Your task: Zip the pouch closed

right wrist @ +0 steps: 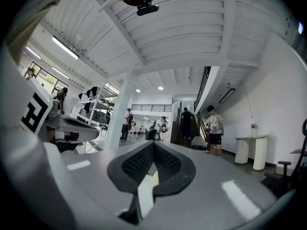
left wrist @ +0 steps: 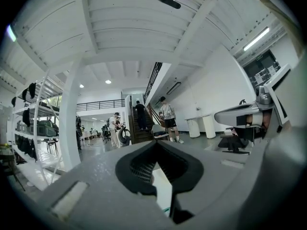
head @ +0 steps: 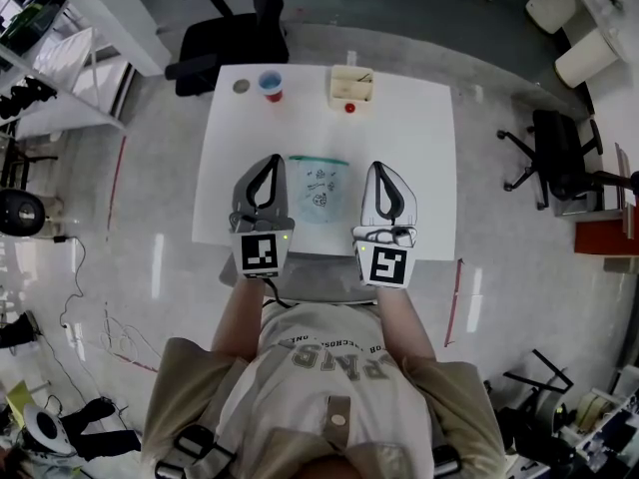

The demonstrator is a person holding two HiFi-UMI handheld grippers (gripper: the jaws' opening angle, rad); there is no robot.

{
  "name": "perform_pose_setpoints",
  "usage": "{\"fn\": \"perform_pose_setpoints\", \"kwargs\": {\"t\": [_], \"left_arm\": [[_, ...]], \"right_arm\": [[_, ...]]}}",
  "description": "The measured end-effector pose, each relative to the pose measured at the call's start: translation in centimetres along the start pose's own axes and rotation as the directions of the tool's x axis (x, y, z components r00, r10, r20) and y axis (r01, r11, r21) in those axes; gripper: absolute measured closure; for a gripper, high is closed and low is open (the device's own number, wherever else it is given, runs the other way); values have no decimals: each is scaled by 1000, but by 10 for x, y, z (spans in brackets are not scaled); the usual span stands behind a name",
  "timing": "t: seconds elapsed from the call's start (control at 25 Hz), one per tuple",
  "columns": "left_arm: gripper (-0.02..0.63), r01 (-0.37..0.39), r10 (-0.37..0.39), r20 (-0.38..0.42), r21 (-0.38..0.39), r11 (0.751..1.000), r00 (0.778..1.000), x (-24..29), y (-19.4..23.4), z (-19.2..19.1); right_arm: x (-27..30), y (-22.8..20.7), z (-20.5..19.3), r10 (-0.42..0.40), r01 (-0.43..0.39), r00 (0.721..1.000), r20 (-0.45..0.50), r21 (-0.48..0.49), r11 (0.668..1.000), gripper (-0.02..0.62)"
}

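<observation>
The pouch (head: 319,190) is pale and see-through with small printed figures and a teal zip strip along its far edge. It lies flat in the middle of the white table (head: 424,168). My left gripper (head: 271,160) is held just to its left and my right gripper (head: 377,168) just to its right, both pointing away from me. Neither touches the pouch. The left gripper view shows my left gripper (left wrist: 156,143) with its jaws closed tip to tip and nothing held. In the right gripper view, my right gripper (right wrist: 154,143) is likewise shut and empty.
At the table's far edge stand a red-and-blue cup (head: 271,85), a small round disc (head: 241,86), a light wooden box (head: 351,85) and a small red object (head: 350,108). A black office chair (head: 225,43) is behind the table. Both gripper views look out over a hall with people near stairs (left wrist: 140,116).
</observation>
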State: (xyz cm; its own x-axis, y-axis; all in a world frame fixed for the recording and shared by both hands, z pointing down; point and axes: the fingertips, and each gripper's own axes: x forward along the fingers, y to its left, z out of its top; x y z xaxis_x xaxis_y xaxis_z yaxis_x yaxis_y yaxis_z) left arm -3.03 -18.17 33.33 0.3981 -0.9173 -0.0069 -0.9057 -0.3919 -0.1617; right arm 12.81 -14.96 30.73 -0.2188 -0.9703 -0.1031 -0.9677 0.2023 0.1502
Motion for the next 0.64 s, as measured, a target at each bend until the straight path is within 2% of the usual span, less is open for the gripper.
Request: {"fn": "perform_pose_setpoints", "kwargs": {"t": [0.64], "left_arm": [[595,3,-3,-27,-13,1000,1000,5,2,-13]], "right_arm": [[7,-1,-7,20,-20,1000,-21,-2,1000,597]]}}
